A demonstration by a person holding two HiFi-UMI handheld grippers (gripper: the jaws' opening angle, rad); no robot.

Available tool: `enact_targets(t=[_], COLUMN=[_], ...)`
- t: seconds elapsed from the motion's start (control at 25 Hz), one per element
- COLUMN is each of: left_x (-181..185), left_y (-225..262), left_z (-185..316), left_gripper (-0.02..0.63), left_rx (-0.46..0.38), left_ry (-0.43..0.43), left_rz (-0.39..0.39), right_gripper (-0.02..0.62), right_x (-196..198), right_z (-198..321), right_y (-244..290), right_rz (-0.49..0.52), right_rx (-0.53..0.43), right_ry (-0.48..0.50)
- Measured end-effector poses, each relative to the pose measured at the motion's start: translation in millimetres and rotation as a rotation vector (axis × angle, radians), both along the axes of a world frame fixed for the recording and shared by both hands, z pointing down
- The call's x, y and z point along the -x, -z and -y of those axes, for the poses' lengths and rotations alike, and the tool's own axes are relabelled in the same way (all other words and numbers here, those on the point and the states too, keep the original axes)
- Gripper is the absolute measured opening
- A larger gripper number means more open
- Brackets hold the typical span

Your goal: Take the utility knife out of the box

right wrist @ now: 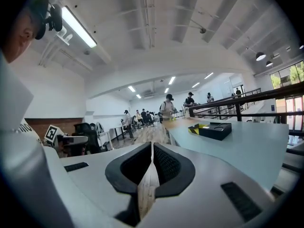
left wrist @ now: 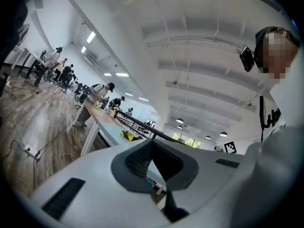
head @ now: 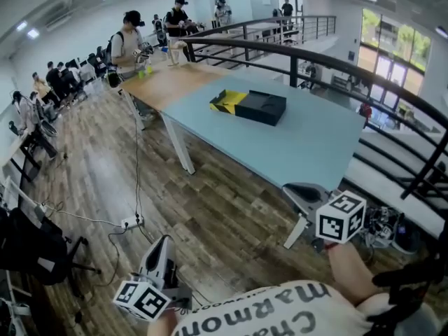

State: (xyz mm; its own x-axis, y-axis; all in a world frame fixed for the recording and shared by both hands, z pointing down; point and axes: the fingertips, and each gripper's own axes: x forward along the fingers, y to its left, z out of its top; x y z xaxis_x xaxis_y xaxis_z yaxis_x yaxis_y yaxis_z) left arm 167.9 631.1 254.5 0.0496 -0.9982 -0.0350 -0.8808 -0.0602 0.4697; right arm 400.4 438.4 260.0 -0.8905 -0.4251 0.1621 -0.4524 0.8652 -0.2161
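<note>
A black box with a yellow-and-black end (head: 249, 106) lies shut on the far part of the light blue table (head: 308, 145); no utility knife shows. The box is small and far off in the left gripper view (left wrist: 127, 135) and clearer in the right gripper view (right wrist: 213, 129). My left gripper (head: 164, 242) is low over the wood floor, well short of the table, its fingertips meeting (left wrist: 152, 141) with nothing between them. My right gripper (head: 299, 189) is at the table's near corner, also shut and empty (right wrist: 152, 145). Both point roughly level toward the table.
A dark railing (head: 392, 89) curves along the table's far and right sides. Several people stand at a wooden table (head: 175, 75) beyond. A power strip and cable (head: 131, 222) lie on the floor, and a black chair (head: 35, 250) stands at the left.
</note>
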Motion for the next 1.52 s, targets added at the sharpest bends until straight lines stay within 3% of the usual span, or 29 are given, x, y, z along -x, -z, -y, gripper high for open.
enact_targets(t=[0.28,0.68,1.16,1.52], left_x=[15.6,84.2,201.4,270.7], left_y=[-18.5,-24.5,5.6,8.6], left_z=[46.6,168.5,296.5,343.0], left_gripper=[0.002,0.002,0.002,0.002], left_rx=[0.085,0.090,0.056,0.048], left_ry=[-0.017,-0.101,-0.188,-0.201], left_rz=[-0.003,-0.021,0.061,0.053], right_gripper=[0.041,0.041,0.041,0.041], right_x=[24.3,72.5,191.5,247.8], right_z=[48.1,141.5,247.6,280.6], right_y=[-34.1,-47.7,-14.0,-20.6], right_rz=[0.016,0.074,0.079,0.117], right_rx=[0.120,0.231,0.187,0.213], right_ry=[-0.016,-0.120,-0.180,-0.214])
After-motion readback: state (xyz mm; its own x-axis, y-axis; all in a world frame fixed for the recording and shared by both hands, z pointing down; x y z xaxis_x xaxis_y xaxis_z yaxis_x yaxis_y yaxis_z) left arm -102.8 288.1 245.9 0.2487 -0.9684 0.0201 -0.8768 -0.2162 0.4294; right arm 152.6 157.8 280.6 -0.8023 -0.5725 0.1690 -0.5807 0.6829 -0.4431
